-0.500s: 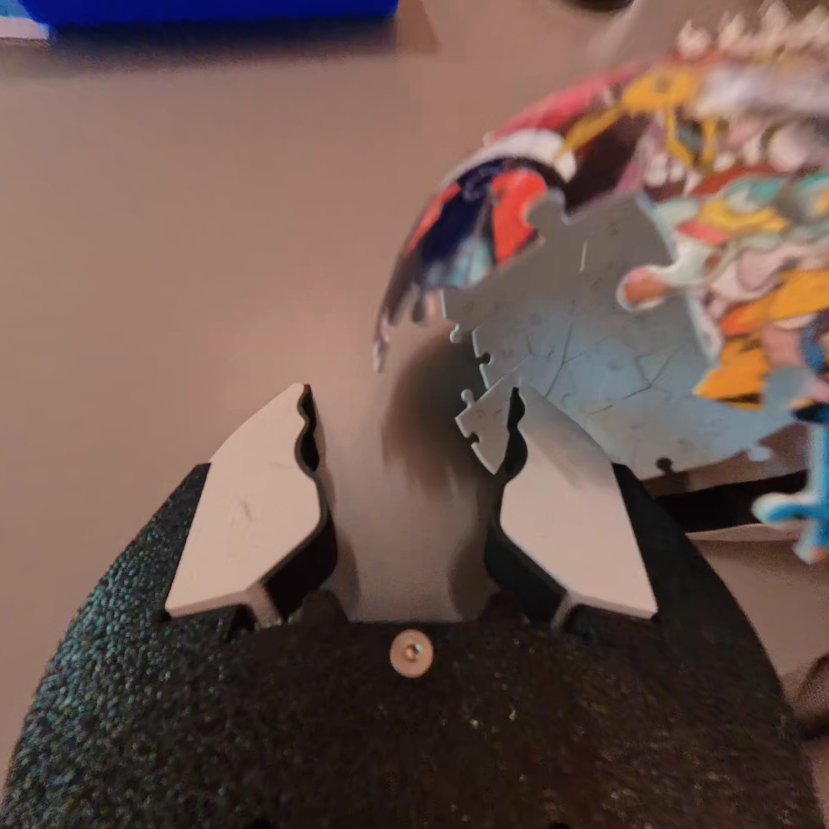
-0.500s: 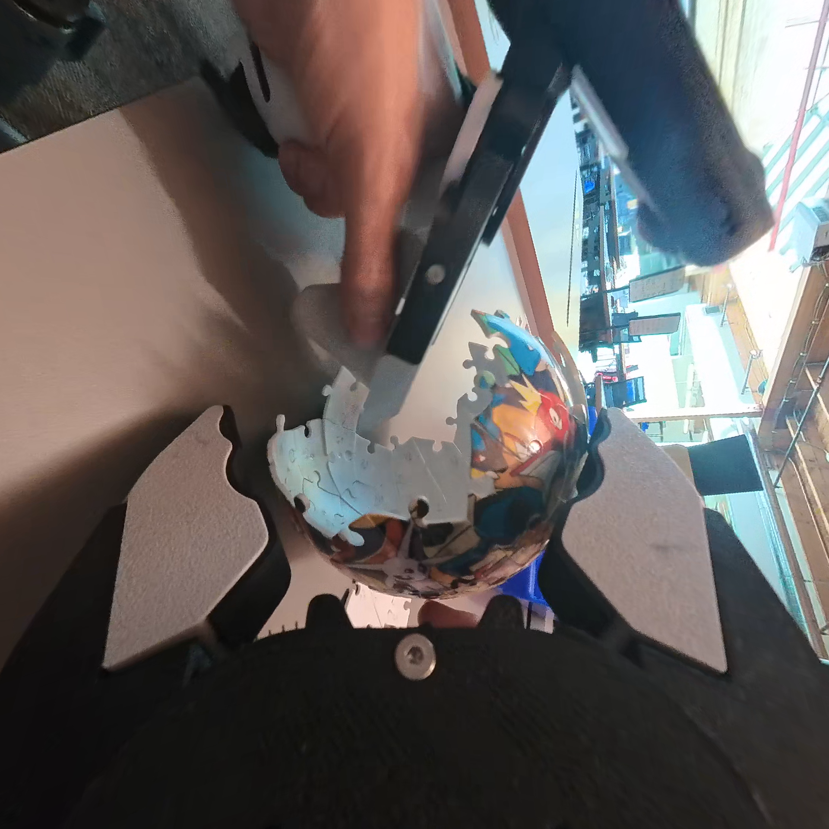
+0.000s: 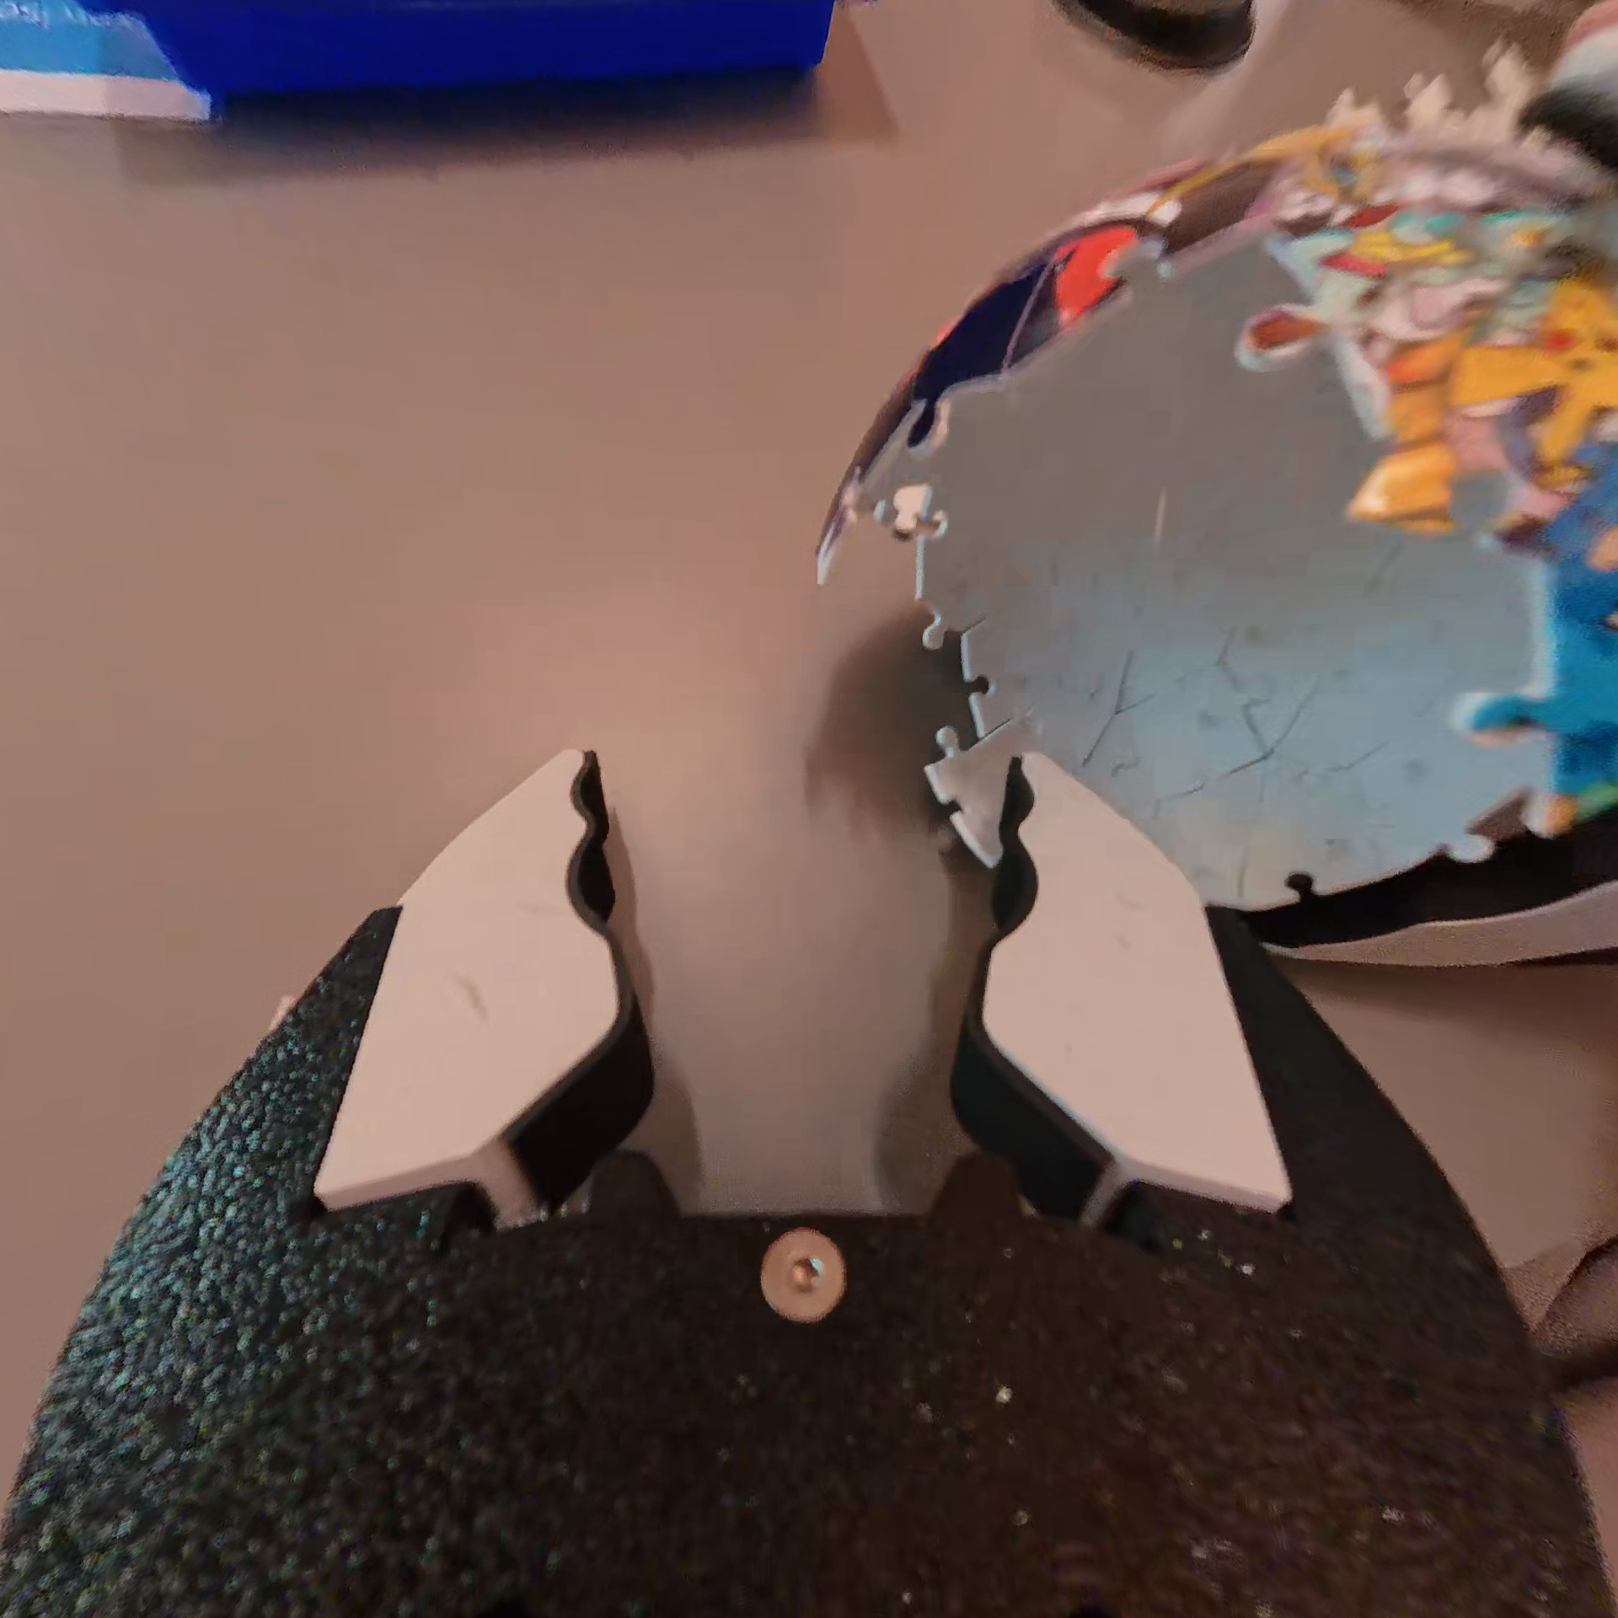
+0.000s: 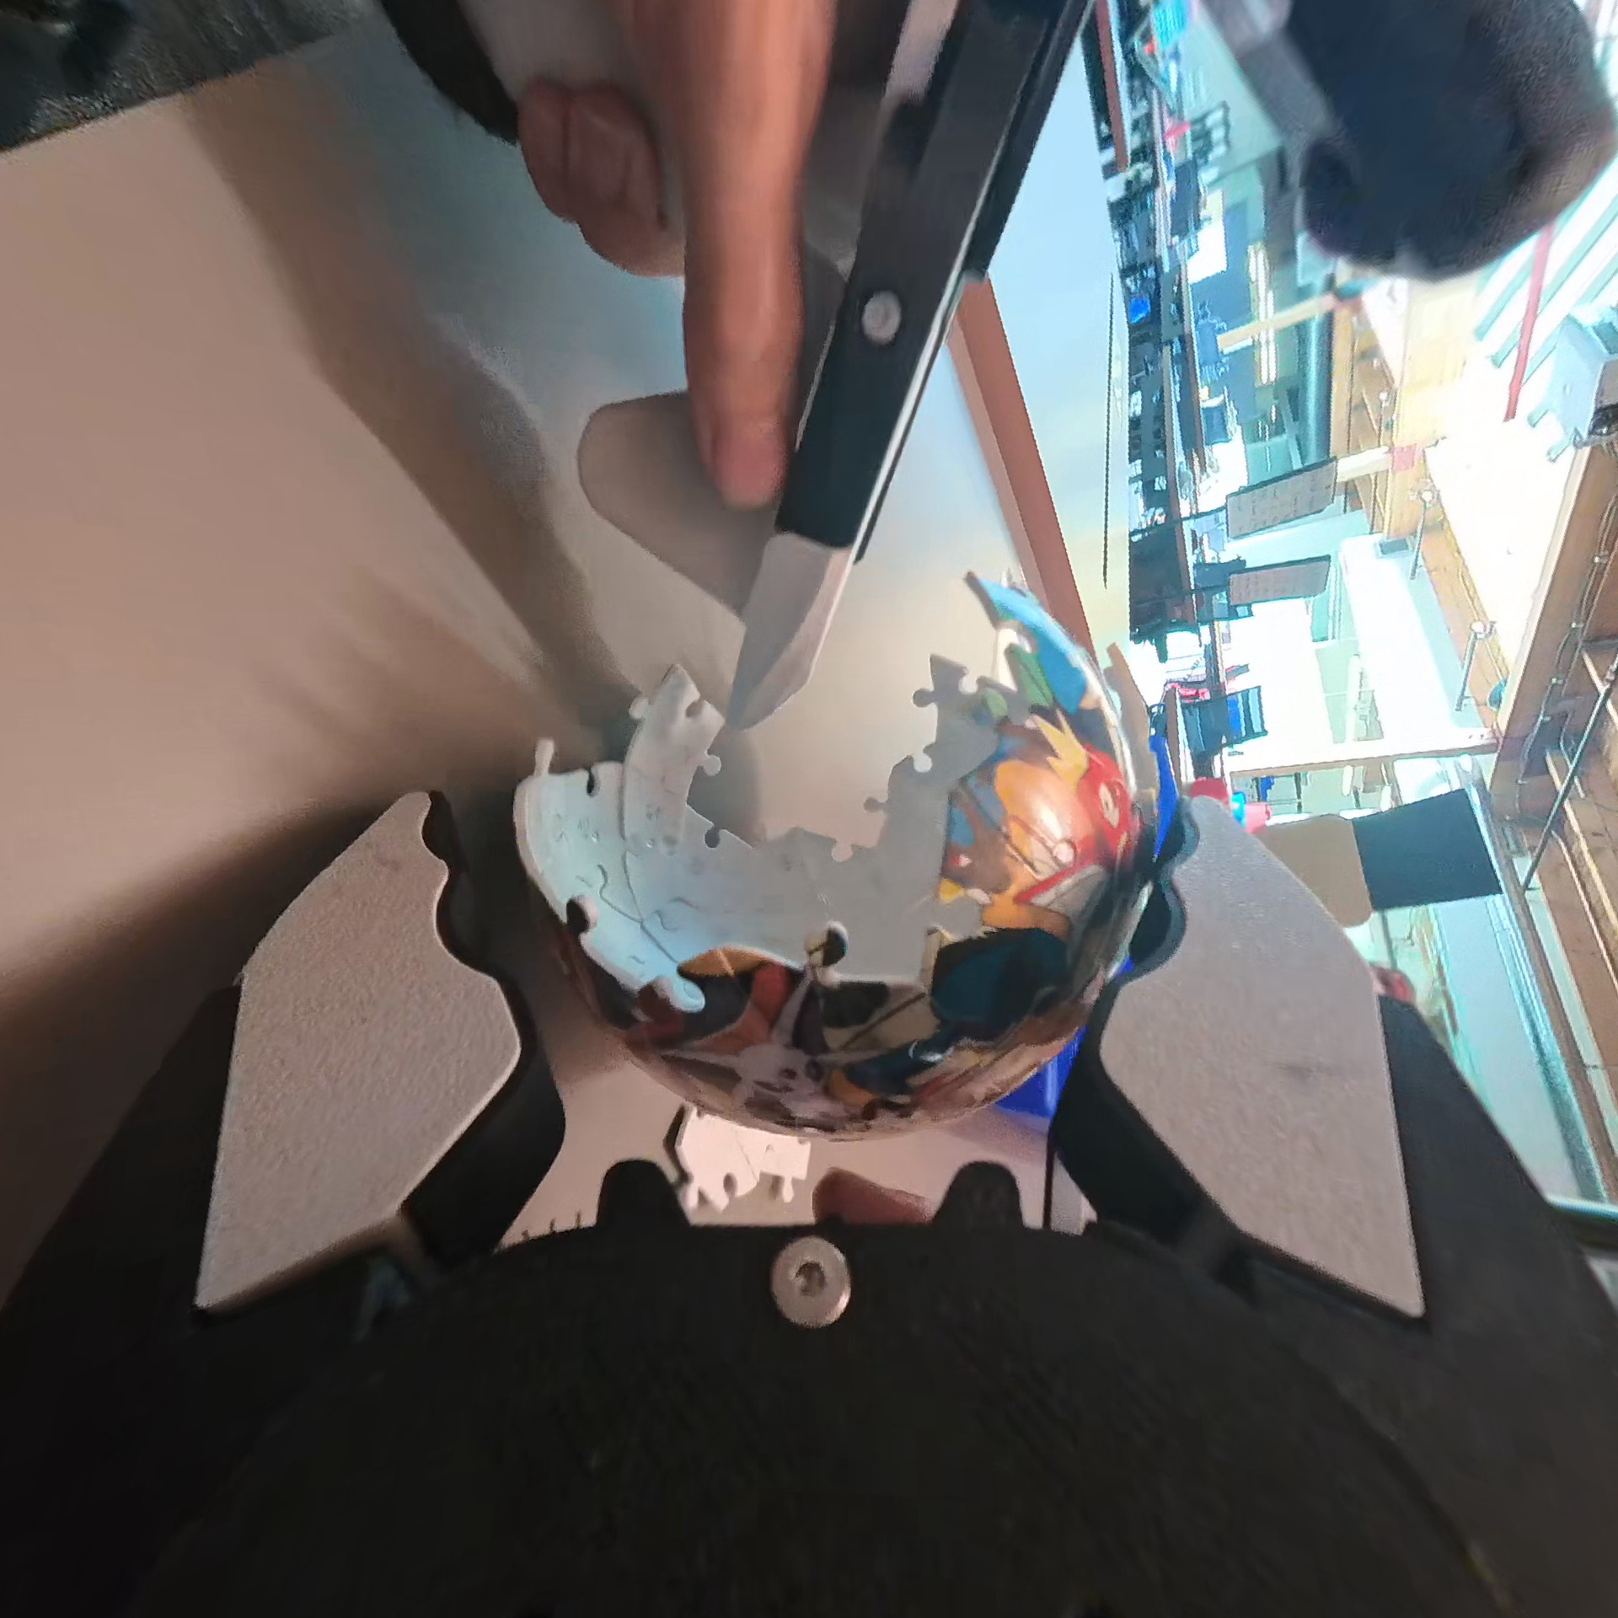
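Observation:
A partly built puzzle ball (image 4: 1007, 919), colourful outside and grey inside, sits between the fingers of my right gripper (image 4: 805, 875), which is shut on it and holds it above the table (image 4: 219, 438). My left gripper (image 3: 801, 770) is open and holds nothing. Its right fingertip (image 3: 1024, 788) touches the jagged rim of the ball (image 3: 1226, 657). In the right wrist view the left gripper (image 4: 770, 665) comes down from above in a person's hand (image 4: 744, 350), its grey tip against a raised rim piece (image 4: 674, 727).
A blue box (image 3: 481, 35) lies at the far edge of the brown table (image 3: 438, 438). A few loose grey puzzle pieces (image 4: 744, 1156) lie under the ball. A large window (image 4: 1313, 613) is behind it.
The left gripper's tip has shifted from inside the ball's opening to the raised rim piece. In the left wrist view the ball has slid right and looms larger. Both jaws keep their width.

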`<state>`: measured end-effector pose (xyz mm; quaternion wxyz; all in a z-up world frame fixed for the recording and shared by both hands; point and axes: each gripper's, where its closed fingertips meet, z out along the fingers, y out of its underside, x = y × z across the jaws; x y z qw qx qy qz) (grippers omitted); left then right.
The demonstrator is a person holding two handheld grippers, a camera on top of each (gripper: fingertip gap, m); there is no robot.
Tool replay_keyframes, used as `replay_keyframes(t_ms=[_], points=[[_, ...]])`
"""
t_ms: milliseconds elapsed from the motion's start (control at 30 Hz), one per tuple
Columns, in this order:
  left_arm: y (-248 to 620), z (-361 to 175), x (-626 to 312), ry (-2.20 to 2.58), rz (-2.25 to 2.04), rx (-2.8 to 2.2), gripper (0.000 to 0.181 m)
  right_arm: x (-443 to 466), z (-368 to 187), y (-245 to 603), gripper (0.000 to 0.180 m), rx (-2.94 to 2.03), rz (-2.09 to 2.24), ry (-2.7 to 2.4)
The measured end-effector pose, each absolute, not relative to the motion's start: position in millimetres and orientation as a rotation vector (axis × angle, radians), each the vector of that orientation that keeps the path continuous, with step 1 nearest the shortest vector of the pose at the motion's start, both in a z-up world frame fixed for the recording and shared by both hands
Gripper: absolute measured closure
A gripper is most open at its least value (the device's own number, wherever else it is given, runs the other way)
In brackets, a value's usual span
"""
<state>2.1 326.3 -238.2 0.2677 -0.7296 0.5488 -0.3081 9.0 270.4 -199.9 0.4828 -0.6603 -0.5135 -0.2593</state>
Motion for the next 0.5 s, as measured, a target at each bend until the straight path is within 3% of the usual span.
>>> replay_keyframes(t_ms=[167,500], points=[[332,-209,6,1.306,-1.064,-1.920,0.096,28,-201,266,0.035,-1.682,-0.599,-1.144],[328,-227,6,1.351,-1.110,-1.983,0.096,58,-210,242,0.037,-1.837,-0.568,-0.951]])
